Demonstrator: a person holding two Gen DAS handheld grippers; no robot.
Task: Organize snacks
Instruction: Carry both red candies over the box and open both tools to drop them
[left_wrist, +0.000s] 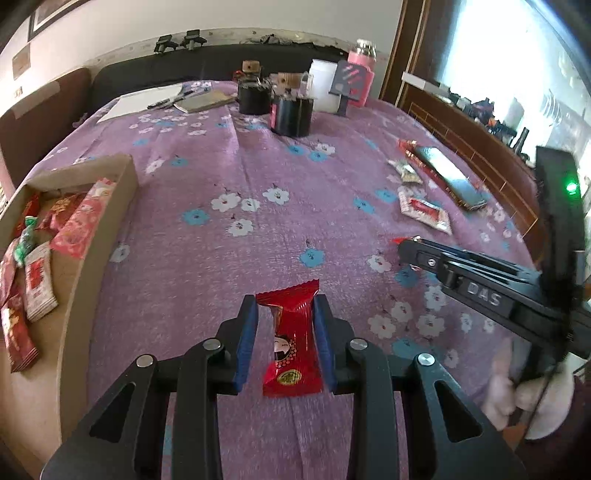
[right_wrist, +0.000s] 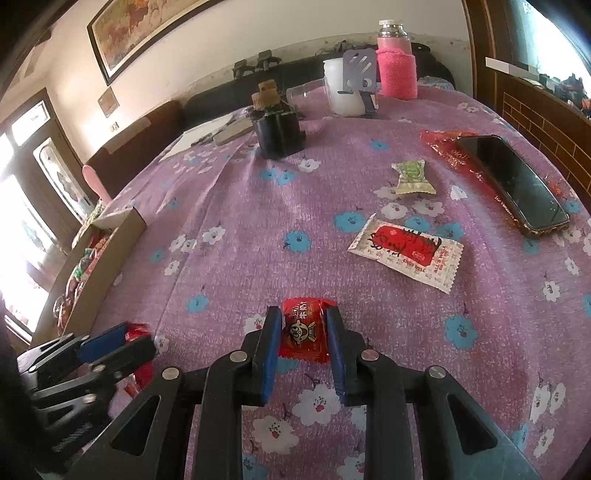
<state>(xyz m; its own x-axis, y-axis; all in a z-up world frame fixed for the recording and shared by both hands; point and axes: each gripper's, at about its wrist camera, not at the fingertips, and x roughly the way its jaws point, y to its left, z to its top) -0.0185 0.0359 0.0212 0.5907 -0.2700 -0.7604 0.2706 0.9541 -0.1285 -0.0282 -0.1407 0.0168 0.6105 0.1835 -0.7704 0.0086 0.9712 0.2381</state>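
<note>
In the left wrist view my left gripper (left_wrist: 286, 301) is shut on a long red snack packet (left_wrist: 291, 339) with a cartoon face, its blue pads pressing both sides just above the purple flowered cloth (left_wrist: 221, 166). My right gripper (right_wrist: 303, 312) is shut on a small red candy (right_wrist: 304, 332); the left wrist view shows it from the side (left_wrist: 406, 243). A cardboard box (left_wrist: 125, 184) at the left holds several red and white snack packets (left_wrist: 37, 280). Loose on the cloth lie a white-and-red packet (right_wrist: 406, 251), a green candy (right_wrist: 412, 177) and a red wrapper (right_wrist: 443, 147).
A phone (right_wrist: 513, 184) lies on the red wrapper at the right. Two black jars (left_wrist: 291, 114), a white cup (left_wrist: 325, 88), a pink bottle (left_wrist: 360, 74) and a notebook with pens (left_wrist: 177, 99) stand at the far end. A gloved hand (left_wrist: 517, 398) holds the right gripper.
</note>
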